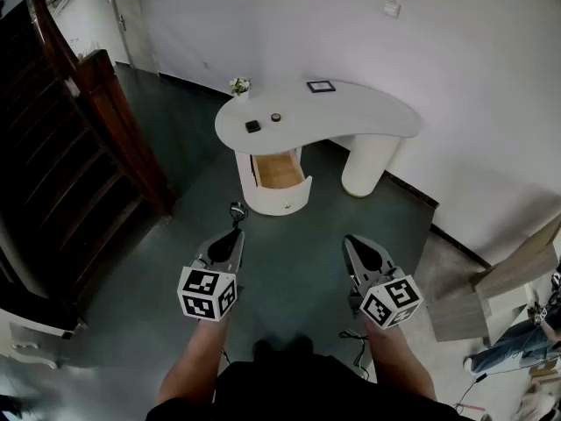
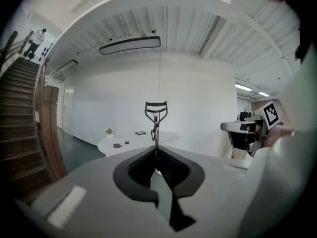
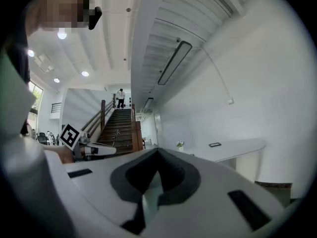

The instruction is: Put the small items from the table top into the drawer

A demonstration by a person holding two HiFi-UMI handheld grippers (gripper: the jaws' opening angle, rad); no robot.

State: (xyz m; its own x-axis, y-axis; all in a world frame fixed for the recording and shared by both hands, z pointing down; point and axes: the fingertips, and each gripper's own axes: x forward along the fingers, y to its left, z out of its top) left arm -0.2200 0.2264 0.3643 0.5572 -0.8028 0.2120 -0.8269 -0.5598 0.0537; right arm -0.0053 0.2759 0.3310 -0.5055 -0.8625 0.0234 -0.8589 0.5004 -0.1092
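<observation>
Head view: drawer [image 1: 279, 170] seen open under table [image 1: 351, 121], well ahead of both grippers; left gripper [image 1: 235, 233] judged nearer.
Left gripper view: jaws clamped on curler [image 2: 156, 114], long axis along jaws, aimed at table.
Right gripper view: right gripper [image 3: 157, 151] jaws pressed together, nothing held.

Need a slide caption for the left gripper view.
Left gripper shut on an eyelash curler, pointed toward the distant white table.
</observation>
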